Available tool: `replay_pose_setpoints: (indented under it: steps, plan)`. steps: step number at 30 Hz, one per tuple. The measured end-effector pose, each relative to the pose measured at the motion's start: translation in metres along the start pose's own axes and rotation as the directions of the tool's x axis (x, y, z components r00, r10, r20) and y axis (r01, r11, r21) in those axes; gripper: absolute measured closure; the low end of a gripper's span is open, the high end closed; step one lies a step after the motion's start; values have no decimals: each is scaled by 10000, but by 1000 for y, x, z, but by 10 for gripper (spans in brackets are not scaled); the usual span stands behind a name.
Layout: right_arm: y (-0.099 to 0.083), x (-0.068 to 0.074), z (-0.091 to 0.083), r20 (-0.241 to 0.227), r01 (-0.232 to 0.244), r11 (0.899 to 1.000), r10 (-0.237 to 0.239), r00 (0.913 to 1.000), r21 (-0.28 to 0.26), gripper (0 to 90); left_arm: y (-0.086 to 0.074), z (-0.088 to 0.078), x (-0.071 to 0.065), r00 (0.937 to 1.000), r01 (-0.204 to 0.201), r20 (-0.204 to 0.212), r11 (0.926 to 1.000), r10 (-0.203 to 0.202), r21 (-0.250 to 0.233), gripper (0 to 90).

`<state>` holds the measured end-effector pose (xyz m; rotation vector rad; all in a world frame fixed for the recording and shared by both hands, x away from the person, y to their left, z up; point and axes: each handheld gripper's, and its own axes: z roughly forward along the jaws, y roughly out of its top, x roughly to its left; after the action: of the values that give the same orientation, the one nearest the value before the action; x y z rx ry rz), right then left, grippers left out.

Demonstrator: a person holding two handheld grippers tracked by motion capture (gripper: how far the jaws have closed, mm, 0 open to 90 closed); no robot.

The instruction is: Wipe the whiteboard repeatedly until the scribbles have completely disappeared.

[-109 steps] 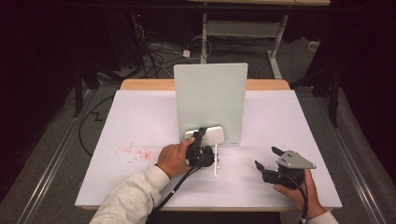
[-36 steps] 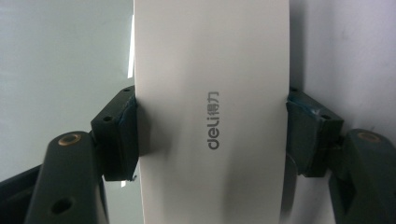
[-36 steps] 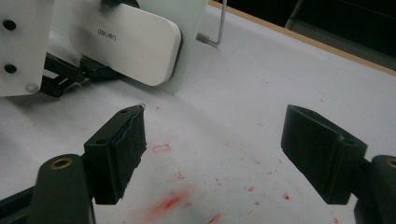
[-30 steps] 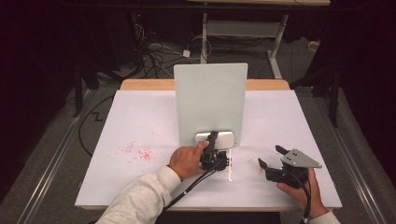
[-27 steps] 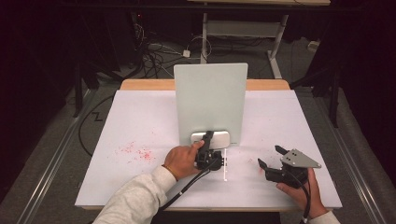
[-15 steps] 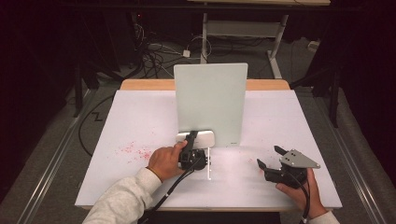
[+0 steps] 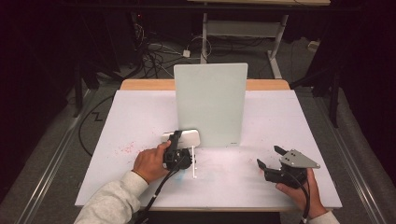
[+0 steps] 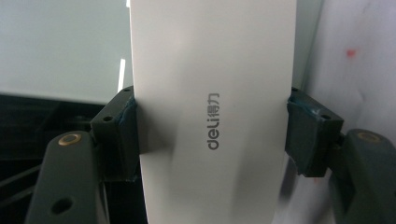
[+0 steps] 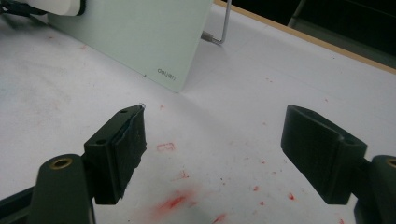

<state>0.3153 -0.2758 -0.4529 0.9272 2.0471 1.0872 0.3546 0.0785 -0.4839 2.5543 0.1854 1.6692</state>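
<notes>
Below, red-flecked white table; left gripper clamping white eraser, right gripper agape, empty.

"deli" w/ Chinese chars on white eraser; "deli" at glass board corner.

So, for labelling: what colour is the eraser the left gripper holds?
White eraser, grey "deli" logo; clearest in the left gripper view.

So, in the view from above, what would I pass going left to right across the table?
Red smudges → the left hand → its tool, shut on a white eraser → the upright pale green board → the right tool, open, in the right hand.
</notes>
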Motion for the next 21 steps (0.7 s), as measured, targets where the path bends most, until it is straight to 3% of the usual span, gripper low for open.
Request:
replay_pose_setpoints:
  steps: [15, 17, 21]
  plan:
    - [0, 2, 0, -45, 90, 10000, -90, 9999, 6, 228, -15, -5, 9, 9941, 979, 460, 9952, -978, -3, 287]
    - [0, 1, 0, -53, 104, 9999, -104, 9999, 2, 228, -17, -6, 12, 9911, 1228, 523, 9924, -1224, -32, 287]
    - [1, 1, -1, -41, 137, 9999, -137, 9999, -27, 228, -21, -10, 20, 9778, 1961, 797, 9804, -1940, -198, 288]
